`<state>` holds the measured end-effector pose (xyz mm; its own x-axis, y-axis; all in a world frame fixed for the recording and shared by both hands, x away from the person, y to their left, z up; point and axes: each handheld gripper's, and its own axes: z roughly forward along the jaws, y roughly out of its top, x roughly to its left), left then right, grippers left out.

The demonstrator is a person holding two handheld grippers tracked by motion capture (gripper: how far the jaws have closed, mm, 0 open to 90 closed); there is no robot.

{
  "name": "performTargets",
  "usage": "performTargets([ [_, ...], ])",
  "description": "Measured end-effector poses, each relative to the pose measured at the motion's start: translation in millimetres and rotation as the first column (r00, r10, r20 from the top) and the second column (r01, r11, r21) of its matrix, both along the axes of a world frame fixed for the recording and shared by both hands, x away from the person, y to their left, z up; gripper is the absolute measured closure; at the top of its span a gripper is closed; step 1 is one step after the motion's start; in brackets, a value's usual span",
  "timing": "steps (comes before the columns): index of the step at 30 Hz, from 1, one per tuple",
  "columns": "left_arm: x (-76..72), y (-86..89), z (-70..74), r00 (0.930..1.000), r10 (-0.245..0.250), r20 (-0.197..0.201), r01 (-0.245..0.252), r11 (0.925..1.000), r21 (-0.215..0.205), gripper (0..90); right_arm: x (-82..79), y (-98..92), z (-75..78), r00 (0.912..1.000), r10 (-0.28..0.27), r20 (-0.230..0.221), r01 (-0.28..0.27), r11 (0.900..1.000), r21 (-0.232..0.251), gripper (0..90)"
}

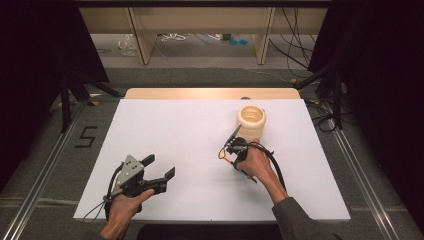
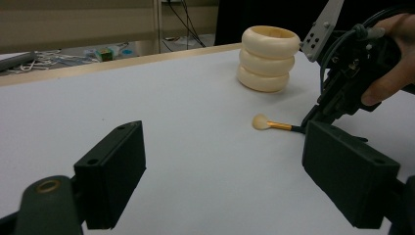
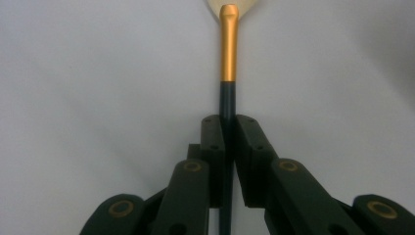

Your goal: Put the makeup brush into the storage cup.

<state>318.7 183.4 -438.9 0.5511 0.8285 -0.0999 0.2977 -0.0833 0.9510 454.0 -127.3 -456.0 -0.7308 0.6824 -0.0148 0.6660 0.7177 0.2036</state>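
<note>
A: Item one, right claw [image 1: 231, 150]?

B: Jaws pinched together on the dark handle of a small brush [image 3: 228, 54], as the right gripper view shows. The handle runs up between the two pads; past them comes a gold ferrule, then a pale round head at twelve o'clock of that view. In the high view the claw sits right of the counter's centre, held by the right hand [image 1: 256, 162], its cable looping back along the wrist.

A: Item two, the brush's place?

B: Low over the white counter [image 1: 190, 135], head pointing towards the person's left. In the left gripper view the brush [image 2: 272, 125] lies level, head at nine o'clock of the claw that holds it [image 2: 313, 120]; whether the head touches the surface cannot be told.

A: Item three, left claw [image 1: 159, 169]?

B: Jaws spread wide, nothing between them. It rests at about seven o'clock of the counter's centre, in the left hand [image 1: 122, 205], grey three-cornered plate on top. The left gripper view shows bare counter between its two black pads.

A: Item four, surroundings?

B: A cream holder [image 1: 251, 121] of three stacked rings, upright, open at the top, at one o'clock of the right claw and near it. A wooden edge [image 1: 210, 93] borders the counter's far side.
</note>
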Motion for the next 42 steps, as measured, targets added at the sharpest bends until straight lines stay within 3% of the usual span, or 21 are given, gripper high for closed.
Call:
performTargets([
  [5, 0.0, 0.0, 0.5, 1.0, -0.003, 0.003, 0.003, 1.0, 0.0, 16.0, -0.3, -2.3, 0.5, 0.9993, 0.034, 0.016, -0.034, 0.999, 0.013, 83.4],
  [8, 0.0, 0.4, 0.5, 1.0, 0.0, 0.002, 0.0, 1.0, -0.003, 16.1, -2.6, -1.5, 6.9, 0.999, 0.04, 0.02, -0.042, 0.997, 0.07, 83.4],
  [14, -0.3, 0.8, 1.2, 1.0, 0.005, 0.007, -0.005, 1.0, -0.005, 16.0, -5.6, -4.4, 23.1, 0.9933, 0.063, 0.097, -0.078, 0.984, 0.159, 83.4],
  [20, -0.1, 0.1, 1.0, 1.0, 0.006, 0.004, -0.006, 1.0, -0.003, 16.0, -7.0, -9.9, 39.5, 0.9791, 0.053, 0.197, -0.107, 0.955, 0.278, 83.4],
  [25, -0.1, 0.6, 0.9, 1.0, 0.005, 0.004, -0.005, 1.0, -0.003, 16.0, -5.8, -12.0, 42.8, 0.9677, 0.039, 0.249, -0.122, 0.936, 0.329, 83.4],
  [27, 0.2, 1.3, 1.3, 1.0, 0.007, 0.006, -0.007, 1.0, -0.007, 16.0, -4.6, -13.8, 44.0, 0.9584, 0.029, 0.284, -0.131, 0.928, 0.348, 83.4],
  [29, 0.0, 1.0, 1.5, 1.0, 0.007, 0.006, -0.007, 1.0, -0.006, 16.0, -4.3, -15.8, 45.7, 0.9556, 0.008, 0.295, -0.127, 0.913, 0.387, 83.4],
  [30, -0.3, 0.8, 1.5, 1.0, 0.007, 0.006, -0.007, 1.0, -0.006, 16.0, -5.5, -16.3, 49.2, 0.964, -0.014, 0.266, -0.096, 0.914, 0.395, 83.4],
  [31, -0.4, 0.5, 1.4, 1.0, 0.006, 0.007, -0.006, 1.0, -0.007, 16.0, -3.1, -18.7, 47.5, 0.9491, 0.012, 0.315, -0.144, 0.906, 0.399, 83.4],
  [32, -0.4, 0.4, 1.4, 1.0, 0.007, 0.007, -0.007, 0.9999, -0.008, 16.0, -3.3, -19.5, 48.8, 0.9493, -0.006, 0.314, -0.135, 0.895, 0.426, 83.4],
  [34, -0.5, 0.6, 1.5, 1.0, 0.007, 0.005, -0.007, 0.9999, -0.011, 16.0, -1.5, -22.6, 50.1, 0.9407, -0.01, 0.339, -0.151, 0.882, 0.446, 83.4],
  [36, -0.5, 1.0, 1.7, 0.9999, 0.007, 0.008, -0.007, 0.9999, -0.01, 16.0, -1.2, -25.9, 52.8, 0.9422, -0.047, 0.332, -0.129, 0.864, 0.488, 83.4],
  [38, -0.3, 0.9, 1.6, 0.9999, 0.008, 0.006, -0.008, 0.9999, -0.009, 16.0, 1.1, -30.4, 54.0, 0.9426, -0.041, 0.331, -0.147, 0.839, 0.523, 83.4],
  [42, -0.3, 0.6, 1.3, 1.0, 0.007, 0.006, -0.007, 1.0, -0.007, 16.0, 3.2, -36.0, 56.4, 0.9361, -0.063, 0.346, -0.154, 0.81, 0.566, 83.4],
])
